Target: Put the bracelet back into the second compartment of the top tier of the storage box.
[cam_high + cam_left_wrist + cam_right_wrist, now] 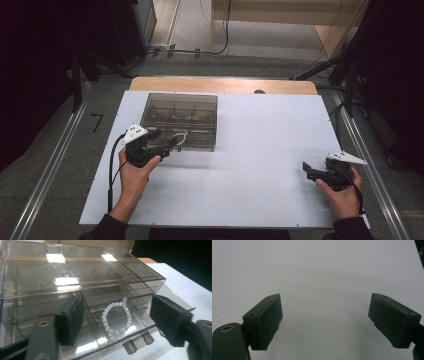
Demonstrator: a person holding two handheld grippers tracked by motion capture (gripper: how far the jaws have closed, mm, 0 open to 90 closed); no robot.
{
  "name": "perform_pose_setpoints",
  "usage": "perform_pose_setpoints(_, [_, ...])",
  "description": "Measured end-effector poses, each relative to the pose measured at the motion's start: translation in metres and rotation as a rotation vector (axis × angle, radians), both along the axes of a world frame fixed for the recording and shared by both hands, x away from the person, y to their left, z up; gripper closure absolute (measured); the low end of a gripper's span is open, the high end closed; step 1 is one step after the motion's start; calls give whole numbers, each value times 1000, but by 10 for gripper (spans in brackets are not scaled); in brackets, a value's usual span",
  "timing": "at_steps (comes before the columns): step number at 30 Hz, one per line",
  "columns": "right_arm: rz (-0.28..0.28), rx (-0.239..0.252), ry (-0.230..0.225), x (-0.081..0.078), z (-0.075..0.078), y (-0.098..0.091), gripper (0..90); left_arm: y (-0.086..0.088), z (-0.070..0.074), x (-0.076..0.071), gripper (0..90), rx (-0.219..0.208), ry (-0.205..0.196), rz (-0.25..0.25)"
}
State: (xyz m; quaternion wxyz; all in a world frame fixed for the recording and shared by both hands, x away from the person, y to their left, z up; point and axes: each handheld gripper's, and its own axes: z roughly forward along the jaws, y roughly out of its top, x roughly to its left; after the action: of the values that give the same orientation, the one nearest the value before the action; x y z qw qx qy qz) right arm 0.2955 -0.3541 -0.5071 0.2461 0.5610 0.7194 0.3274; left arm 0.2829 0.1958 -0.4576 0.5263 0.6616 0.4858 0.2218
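Observation:
A smoky clear plastic box (180, 107) with several compartments stands at the back left of the white table (260, 150). A white bead bracelet (116, 318) lies at the box's front; I cannot tell whether it sits inside or on the box. My left gripper (167, 139) is at that front edge and stands open, with one jaw on each side of the bracelet (179, 136) and neither touching it. My right gripper (307, 169) hovers over bare table at the right, open with nothing between its jaws (325, 298).
Two small latch tabs (137, 342) stick out at the box's lower front edge. A wooden strip (225, 84) borders the table's far side. Cables and dark stands sit on the floor beyond and to both sides.

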Motion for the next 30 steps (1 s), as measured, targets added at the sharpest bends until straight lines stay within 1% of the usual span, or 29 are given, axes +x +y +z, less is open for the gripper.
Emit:
perform_pose_setpoints(1, [1,0,0,0,0,0,104,0,0,0,252,3,0,2])
perform_pose_setpoints(3, [1,-1,0,0,0,0,104,0,0,0,210,8,-1,12])
perform_pose_setpoints(5, [1,0,1,0,0,0,105,0,0,-1,204,17,1,14])
perform_pose_setpoints(6, [1,-1,0,0,0,0,105,-1,0,-1,180,19,1,16])
perform_pose_setpoints(8, [0,0,0,0,0,0,104,-1,0,-1,171,30,2,20])
perform_pose_setpoints(9, [0,0,0,0,0,0,104,-2,0,-2,171,31,3,19])
perform_pose_setpoints(11, [1,0,0,0,0,0,104,-2,0,-2,142,32,2,23])
perform_pose_setpoints(15, [2,-1,0,0,0,0,104,-1,1,-4,134,20,-3,29])
perform_pose_setpoints(16, [1,0,1,0,0,0,104,-1,1,-5,133,14,-10,32])
perform_pose_setpoints(30, [2,0,0,0,0,0,105,-2,1,-7,131,10,-16,39])
